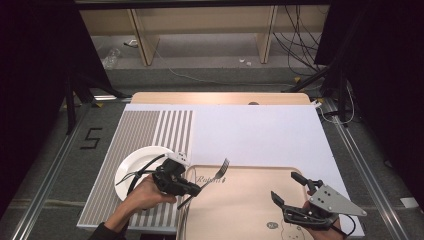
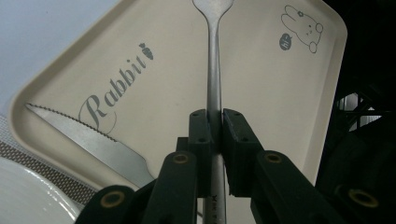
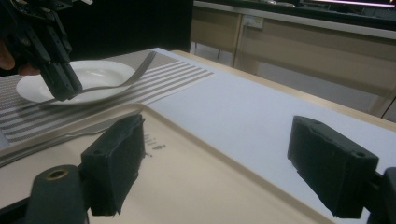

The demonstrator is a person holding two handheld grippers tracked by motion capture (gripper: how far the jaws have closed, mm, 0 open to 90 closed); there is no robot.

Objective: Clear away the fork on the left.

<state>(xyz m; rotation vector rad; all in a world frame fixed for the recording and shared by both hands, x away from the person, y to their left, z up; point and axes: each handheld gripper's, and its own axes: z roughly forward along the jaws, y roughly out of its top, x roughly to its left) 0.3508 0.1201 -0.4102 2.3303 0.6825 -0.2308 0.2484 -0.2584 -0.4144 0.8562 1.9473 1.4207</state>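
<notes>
- Landmark: the tray (image 1: 250, 210), beige with "Rabbit" lettering, lying at the person's edge of the table.
- Nearest, over the tray's right front corner: right gripper (image 1: 292, 195), jaws standing wide apart with nothing between them. In the right gripper view the two black pads (image 3: 116, 158) flank bare tray surface. It looks idle; best kept where it is, clear of the fork's path.
- Over the tray's left edge: left gripper (image 1: 192, 189), clamped on the fork (image 1: 212, 177). The left gripper view shows both pads pinching the fork's handle (image 2: 214, 93) low on the shaft, the tines running away from the jaws.
- The fork is carried above the tray's left rear corner, tines pointing away from the person, the handle tilted up off the surface.
- On the tray's left side, beside the lettering: a knife (image 2: 88, 140) lying flat, serrated edge showing. The fork passes above it, apart from it.
- Left of the tray, on the striped mat (image 1: 145, 130): a white plate (image 1: 137, 165), near the left gripper.
- Judgement: the step in hand is moving the fork off the tray toward the plate and mat. To do it well, the pinch should hold firm so the thin handle does not swivel, the tines should stay high over the tray's rim, and the fork should come down level before release.
- Risk: a long, narrow handle gripped near one end may droop or twist.
</notes>
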